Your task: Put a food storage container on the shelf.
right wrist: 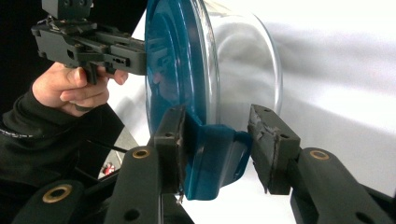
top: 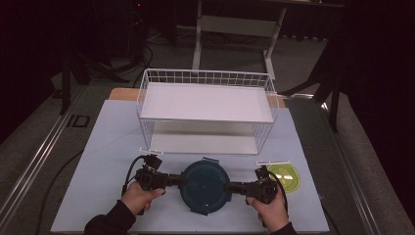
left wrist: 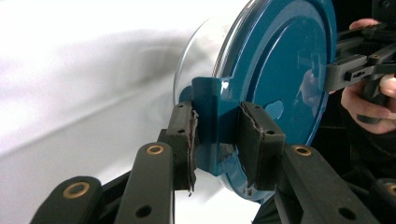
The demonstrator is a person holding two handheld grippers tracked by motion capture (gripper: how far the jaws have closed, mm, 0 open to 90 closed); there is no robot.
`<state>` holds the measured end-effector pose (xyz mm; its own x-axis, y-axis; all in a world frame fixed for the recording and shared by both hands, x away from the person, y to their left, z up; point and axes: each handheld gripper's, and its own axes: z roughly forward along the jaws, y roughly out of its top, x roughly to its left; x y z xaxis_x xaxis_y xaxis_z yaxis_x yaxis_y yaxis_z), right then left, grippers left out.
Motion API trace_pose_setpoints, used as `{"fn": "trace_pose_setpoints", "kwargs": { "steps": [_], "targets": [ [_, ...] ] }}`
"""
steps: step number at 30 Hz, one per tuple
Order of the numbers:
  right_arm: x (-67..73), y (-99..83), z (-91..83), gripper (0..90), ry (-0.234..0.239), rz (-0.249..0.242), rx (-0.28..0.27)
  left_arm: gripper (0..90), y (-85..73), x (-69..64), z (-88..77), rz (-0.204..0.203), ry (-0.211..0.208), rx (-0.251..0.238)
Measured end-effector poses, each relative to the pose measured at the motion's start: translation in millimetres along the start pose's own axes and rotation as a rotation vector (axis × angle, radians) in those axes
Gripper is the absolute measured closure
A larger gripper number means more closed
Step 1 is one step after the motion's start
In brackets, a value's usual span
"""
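Grippers flanking flat lid (clips sideways)

Dim room w/ grey floor, dark curtains and white desk frame behind light-blue table.

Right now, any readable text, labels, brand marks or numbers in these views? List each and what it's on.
No readable text anywhere.
Blue lid: plain in the high view and both gripper views, no print or embossing legible.
Green lid: too small and dim to tell any marking.
White wire rack: no label seen.
Floor at far left: a pale blocky mark, too blurred to read.
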<state>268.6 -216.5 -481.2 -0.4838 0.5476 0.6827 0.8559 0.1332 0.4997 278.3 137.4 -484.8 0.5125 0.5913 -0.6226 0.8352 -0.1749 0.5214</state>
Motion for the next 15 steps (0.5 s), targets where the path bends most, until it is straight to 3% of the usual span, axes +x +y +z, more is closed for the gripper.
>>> {"fn": "trace_pose_setpoints", "kwargs": {
  "steps": [11,15],
  "targets": [
    [20.7,22.9,-10.6,58.0,0.001,-0.051,-0.03,67.4,16.6,-14.0,-21.6,0.019,0.014,-0.041],
    [29.5,34.0,-15.7,57.9,0.006,-0.067,-0.046,67.4,30.1,-23.4,-34.9,0.028,0.023,-0.062]
  ]
}}
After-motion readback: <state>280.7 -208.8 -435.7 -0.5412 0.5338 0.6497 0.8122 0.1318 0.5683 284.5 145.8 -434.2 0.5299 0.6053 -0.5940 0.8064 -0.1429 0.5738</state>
